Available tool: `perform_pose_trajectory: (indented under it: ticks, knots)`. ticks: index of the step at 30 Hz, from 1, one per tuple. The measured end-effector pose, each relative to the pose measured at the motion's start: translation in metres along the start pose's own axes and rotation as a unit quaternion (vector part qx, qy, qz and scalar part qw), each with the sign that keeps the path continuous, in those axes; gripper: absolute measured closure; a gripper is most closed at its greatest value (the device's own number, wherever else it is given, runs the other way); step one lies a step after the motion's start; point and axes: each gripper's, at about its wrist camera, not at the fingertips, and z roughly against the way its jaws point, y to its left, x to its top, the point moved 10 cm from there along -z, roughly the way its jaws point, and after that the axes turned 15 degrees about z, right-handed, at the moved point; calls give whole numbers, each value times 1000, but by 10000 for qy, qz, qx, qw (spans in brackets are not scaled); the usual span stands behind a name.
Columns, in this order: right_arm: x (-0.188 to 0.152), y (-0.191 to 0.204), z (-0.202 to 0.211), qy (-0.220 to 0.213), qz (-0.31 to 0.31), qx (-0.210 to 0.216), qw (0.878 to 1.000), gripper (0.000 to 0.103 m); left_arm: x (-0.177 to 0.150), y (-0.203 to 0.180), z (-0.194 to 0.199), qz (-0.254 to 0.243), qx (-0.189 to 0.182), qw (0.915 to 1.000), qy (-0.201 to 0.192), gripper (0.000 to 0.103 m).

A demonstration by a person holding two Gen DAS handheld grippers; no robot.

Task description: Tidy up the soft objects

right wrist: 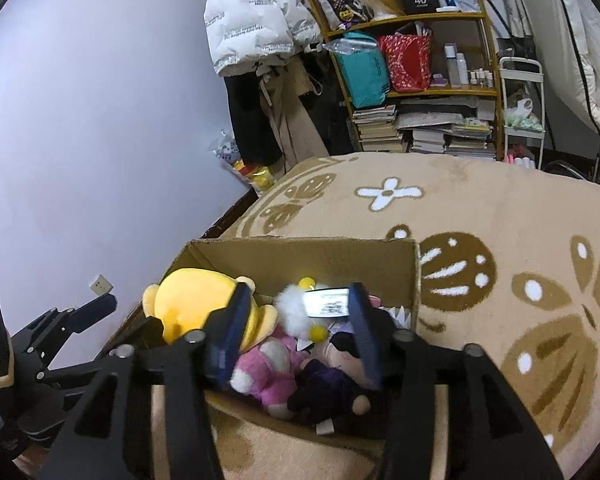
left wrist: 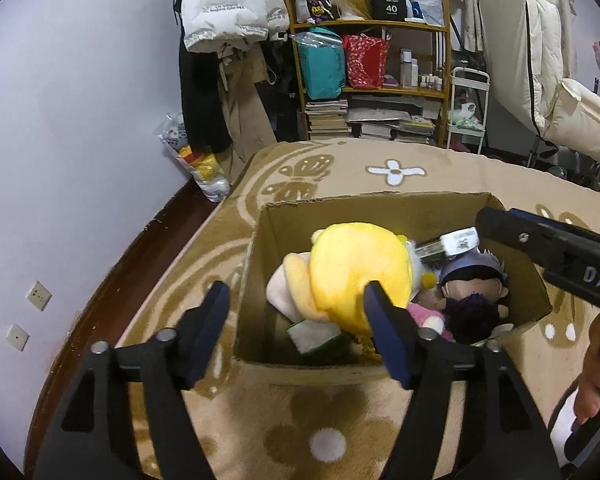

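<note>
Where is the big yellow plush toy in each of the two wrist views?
Left wrist view: the yellow plush toy sits centre, in the cardboard box's left half.
Right wrist view: the toy is lower left, at the box's left wall.
Shared landmark: the white flower on the carpet.

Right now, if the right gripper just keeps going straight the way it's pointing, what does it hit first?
Most likely the pile of plush toys in the cardboard box: the open right gripper frames the pink plush and the dark purple doll. Which it meets first is unclear.
</note>
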Motion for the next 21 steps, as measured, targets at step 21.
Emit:
perform_pose_trajectory:
  ticks: [21]
  knots:
    - [15,23,119,-285,605,-556,9962,0,12,39,124,32,399,9955,-865,2]
